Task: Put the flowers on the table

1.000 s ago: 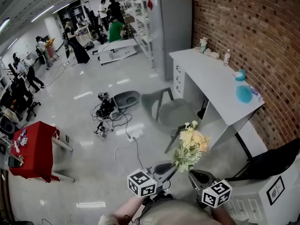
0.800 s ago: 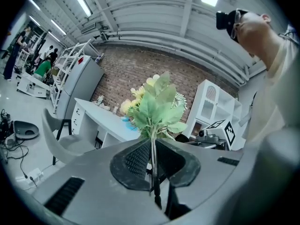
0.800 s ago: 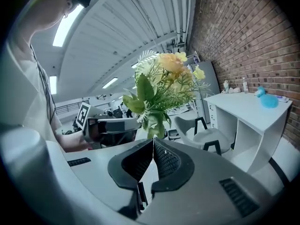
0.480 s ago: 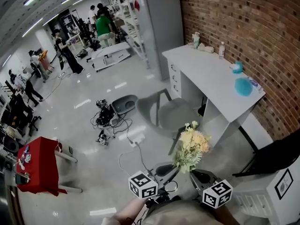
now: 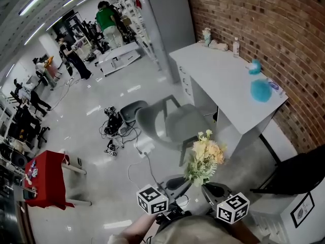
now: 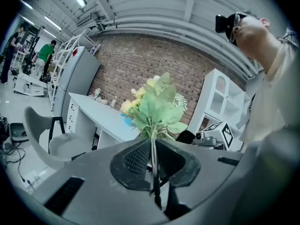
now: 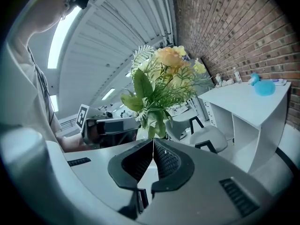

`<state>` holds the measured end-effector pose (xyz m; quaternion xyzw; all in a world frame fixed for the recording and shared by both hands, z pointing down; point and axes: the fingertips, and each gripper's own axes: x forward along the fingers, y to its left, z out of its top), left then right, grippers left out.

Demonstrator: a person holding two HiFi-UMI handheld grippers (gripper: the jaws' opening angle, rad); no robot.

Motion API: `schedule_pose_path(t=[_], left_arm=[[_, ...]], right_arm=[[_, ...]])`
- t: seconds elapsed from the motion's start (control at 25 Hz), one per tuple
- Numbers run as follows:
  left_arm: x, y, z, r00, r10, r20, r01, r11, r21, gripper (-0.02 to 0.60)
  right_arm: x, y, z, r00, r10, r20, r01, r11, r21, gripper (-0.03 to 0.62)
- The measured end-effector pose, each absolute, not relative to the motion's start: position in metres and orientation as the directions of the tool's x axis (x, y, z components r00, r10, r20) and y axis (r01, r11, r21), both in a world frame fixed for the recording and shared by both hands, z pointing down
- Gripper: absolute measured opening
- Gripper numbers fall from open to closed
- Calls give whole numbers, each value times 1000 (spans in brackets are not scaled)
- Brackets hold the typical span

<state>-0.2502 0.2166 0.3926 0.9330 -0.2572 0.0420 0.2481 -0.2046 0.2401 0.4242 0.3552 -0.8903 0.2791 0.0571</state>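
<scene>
You are mid-carry: your left gripper pinches the flowers' stems, your right gripper is pressed together empty, and the table stands well apart, so next bring them over it.

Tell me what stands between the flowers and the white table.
The grey chair stands there, drawn up at the side of the white table. The head view shows it just beyond the flowers.
</scene>
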Motion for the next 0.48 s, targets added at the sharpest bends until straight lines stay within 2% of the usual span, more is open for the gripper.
schedule_pose_path(t=[0.48], left_arm=[[-176, 191, 384, 835, -501, 230, -549, -723, 420, 37]], right_arm=[[-127, 212, 419, -771, -575, 276, -628, 610, -483, 23]])
